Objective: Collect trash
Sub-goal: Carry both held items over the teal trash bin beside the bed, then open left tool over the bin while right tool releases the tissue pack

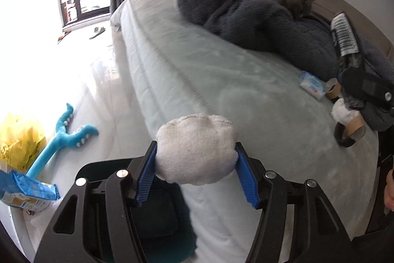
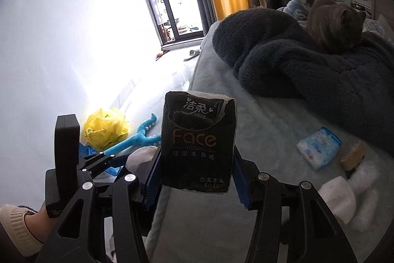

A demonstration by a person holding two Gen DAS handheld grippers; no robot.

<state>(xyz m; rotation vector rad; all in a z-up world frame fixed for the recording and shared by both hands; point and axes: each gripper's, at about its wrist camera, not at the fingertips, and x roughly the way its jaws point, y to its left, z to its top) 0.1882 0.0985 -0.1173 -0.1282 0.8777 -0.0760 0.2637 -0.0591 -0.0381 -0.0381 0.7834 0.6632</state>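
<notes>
My left gripper (image 1: 197, 149) is shut on a white crumpled wad (image 1: 197, 152), held above the near edge of the bed. My right gripper (image 2: 197, 152) is shut on a black tissue pack (image 2: 198, 142) that stands upright between its blue pads. The same pack (image 1: 343, 33) shows its barcode side at the right of the left wrist view. On the grey sheet lie a blue-and-white packet (image 2: 319, 147), white wads (image 2: 339, 199), a cardboard tube (image 1: 354, 132) and a brown tape roll (image 1: 332, 90).
A dark fluffy blanket (image 2: 295, 61) with a grey cat (image 2: 335, 24) on it covers the far side of the bed. On the floor to the left lie a yellow plastic bag (image 2: 106, 128), a blue plush toy (image 1: 64, 137) and a blue packet (image 1: 27, 194). A slippered foot (image 2: 14, 221) stands at bottom left.
</notes>
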